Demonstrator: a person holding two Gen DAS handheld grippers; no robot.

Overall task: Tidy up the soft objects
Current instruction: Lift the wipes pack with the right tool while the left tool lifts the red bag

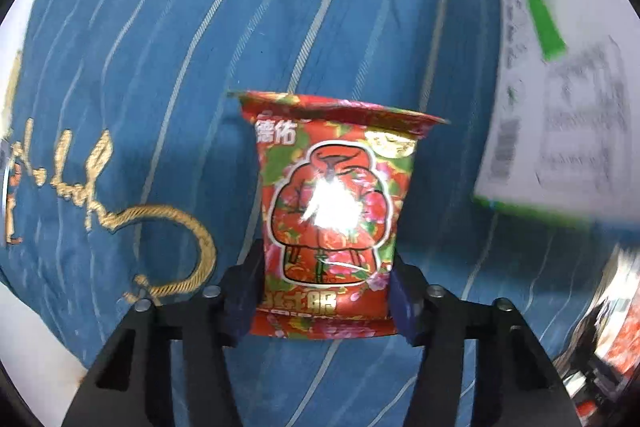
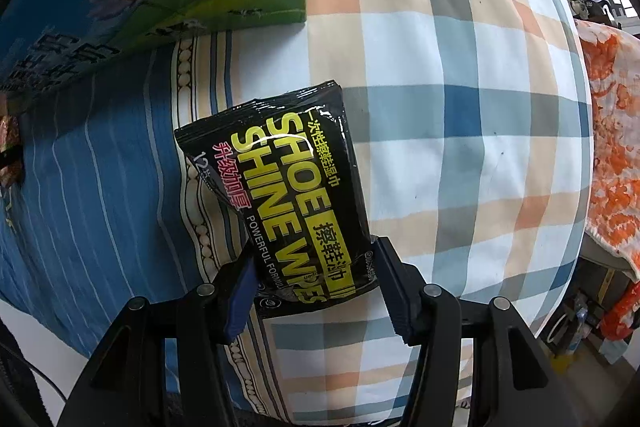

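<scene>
Shoe-shine wipes pack [image 2: 280,203], black, printed "SHOE SHINE WIPES / POWERFUL FORMULA", was clamped at its lower end in the right gripper [image 2: 316,291] above the plaid sheet [image 2: 460,107]. Red floral pouch [image 1: 332,211] was pinched likewise in the left gripper [image 1: 324,301] over the blue striped pillow [image 1: 160,47]. Step judged: both carried mid-transfer; next needs a set-down spot.

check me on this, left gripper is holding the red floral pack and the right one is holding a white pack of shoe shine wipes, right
Not quite. The shoe shine wipes pack in the right gripper is black with yellow lettering, not white, as the right wrist view shows. The left gripper does hold the red floral pack.
</scene>
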